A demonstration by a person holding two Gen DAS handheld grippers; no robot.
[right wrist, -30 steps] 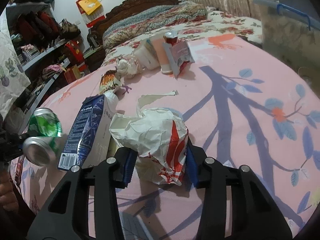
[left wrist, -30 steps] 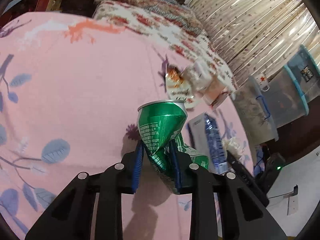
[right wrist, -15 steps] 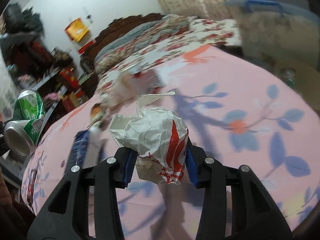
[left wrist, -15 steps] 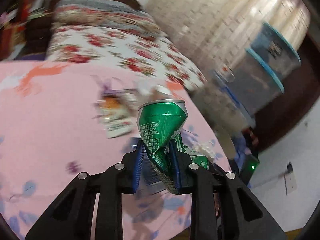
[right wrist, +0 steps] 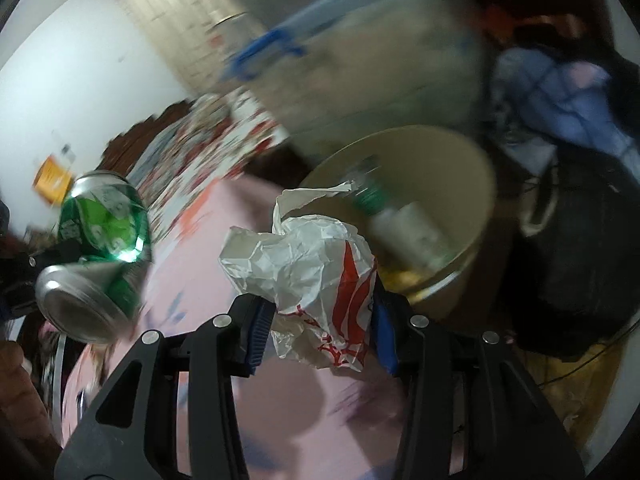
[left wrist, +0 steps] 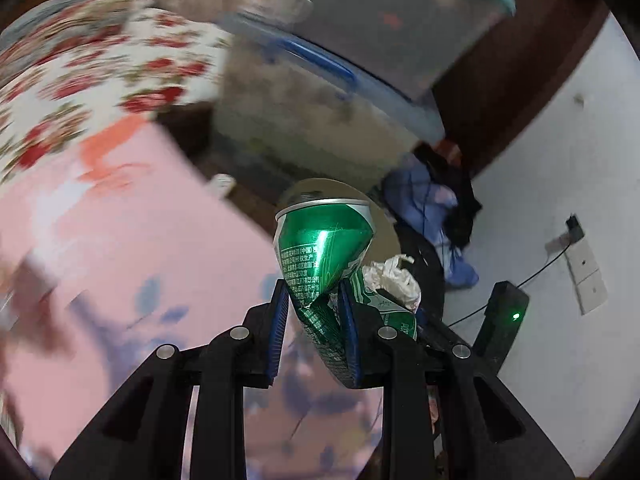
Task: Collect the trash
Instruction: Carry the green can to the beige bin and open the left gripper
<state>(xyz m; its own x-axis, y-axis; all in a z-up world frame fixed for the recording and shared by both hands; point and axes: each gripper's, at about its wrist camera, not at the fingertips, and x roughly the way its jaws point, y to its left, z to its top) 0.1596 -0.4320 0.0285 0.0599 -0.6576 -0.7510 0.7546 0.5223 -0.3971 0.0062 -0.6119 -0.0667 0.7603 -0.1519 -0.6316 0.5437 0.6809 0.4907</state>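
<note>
Both views are pretty smeared, so only the close stuff is sharp.

The left gripper is angled downward, its blue-padded fingers pinching a crushed green can at the crumpled waist. The can's rim end sticks up ahead of the fingers and the other end hangs out past the right pad. It's held in the air over the edge of the pink flowered sheet, with a tan round bin partly hidden behind the can's top.

The right gripper also tips downward, and its fingers are squeezing a crumpled white paper wrapper with red stripes. That wad bulges up above the pads and hangs a bit below them too. Straight past it, slightly to the right, sits the tan bin with its mouth open, and inside there's a bottle with a green cap plus some yellowish stuff at the bottom that I can't make out.

In the right wrist view the can shows up at the left edge, held off to the side, well apart from the wrapper. A bit of a hand shows in the lower left corner.

Behind the bin there's a clear storage tub with a blue handle, and a pile of bluish clothes beside dark bags.
</note>
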